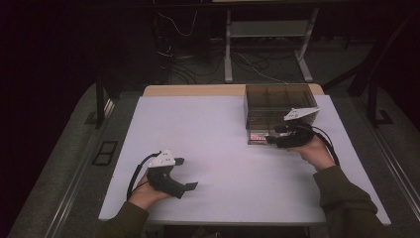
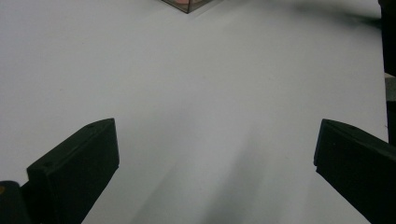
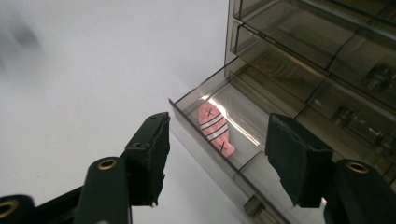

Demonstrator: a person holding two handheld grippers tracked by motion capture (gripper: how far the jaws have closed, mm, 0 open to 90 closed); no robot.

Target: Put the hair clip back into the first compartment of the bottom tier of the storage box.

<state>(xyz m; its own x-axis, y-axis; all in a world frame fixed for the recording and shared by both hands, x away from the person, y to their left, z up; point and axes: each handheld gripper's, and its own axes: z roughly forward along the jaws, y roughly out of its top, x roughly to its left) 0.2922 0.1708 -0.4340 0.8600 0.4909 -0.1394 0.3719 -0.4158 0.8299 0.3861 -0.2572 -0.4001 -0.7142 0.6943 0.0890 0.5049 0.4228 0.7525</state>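
White tabletop spreads under dim light, with a dark floor and cables behind it. Over the pulled-out bottom drawer of the smoked-plastic drawer cabinet, the right gripper hangs with its jaws apart and nothing between them, one on each side of the drawer's front wall. Just beyond them, on the drawer floor, lies a small pink fish-shaped piece with white stripes and two black crosses; in the high view it is a reddish patch at the cabinet's foot. It looks light, flat and stiff, perhaps a little slick, so a hold across its narrow striped middle should serve best, with the drawer walls crowding the jaws. The upper drawers appear shut; what they hold I cannot tell. Well away from the cabinet, near the person's edge of the table, the left gripper rests low, jaws wide and empty.
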